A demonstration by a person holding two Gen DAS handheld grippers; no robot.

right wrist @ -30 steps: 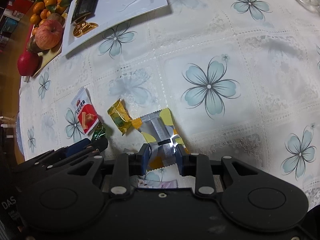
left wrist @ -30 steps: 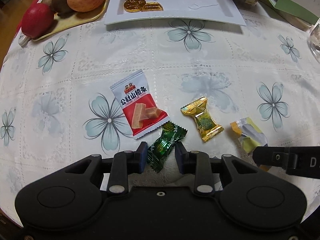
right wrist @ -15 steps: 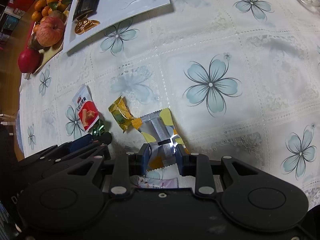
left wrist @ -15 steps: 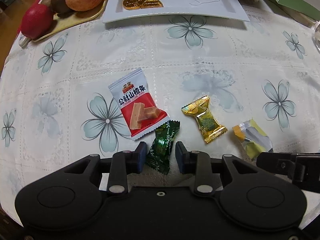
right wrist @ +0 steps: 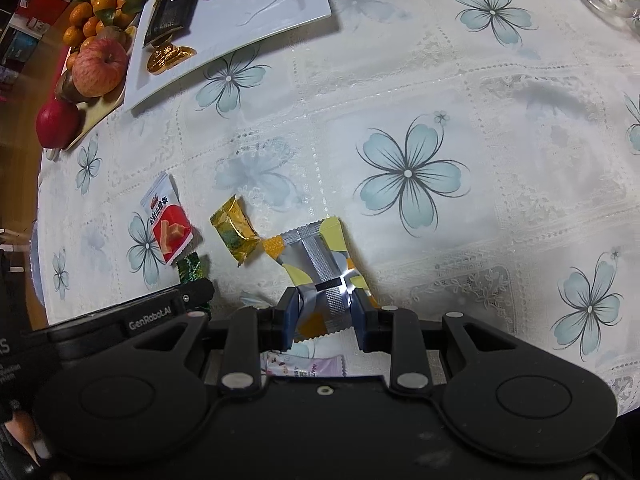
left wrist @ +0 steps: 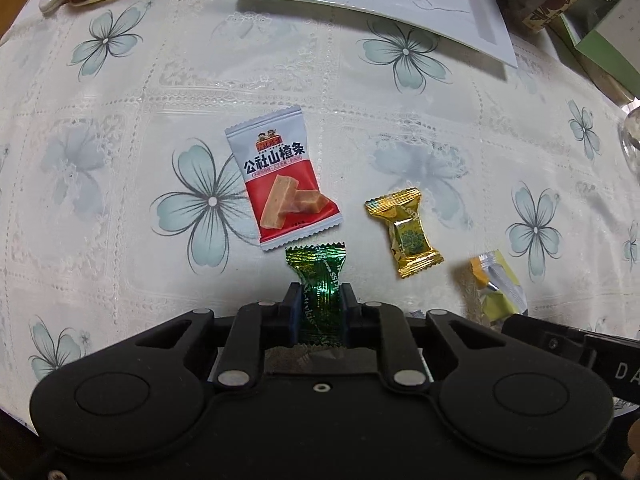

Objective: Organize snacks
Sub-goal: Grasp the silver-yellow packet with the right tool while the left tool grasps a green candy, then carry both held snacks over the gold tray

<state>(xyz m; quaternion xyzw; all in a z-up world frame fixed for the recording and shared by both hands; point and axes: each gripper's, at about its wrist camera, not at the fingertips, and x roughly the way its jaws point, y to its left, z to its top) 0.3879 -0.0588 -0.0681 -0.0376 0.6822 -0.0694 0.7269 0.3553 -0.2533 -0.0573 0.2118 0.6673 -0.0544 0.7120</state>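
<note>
2 hand-held grippers clamped: left hand-held gripper (left wrist: 319, 307) just closed on green candy (left wrist: 319, 280); right hand-held gripper (right wrist: 325, 309) pinching yellow-silver packet (right wrist: 320, 258).

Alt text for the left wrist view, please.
The left tongs have just closed on a green candy on a floral tablecloth. Beyond lie a red-and-white packet and a gold candy; a white tray sits at the far edge.
</note>
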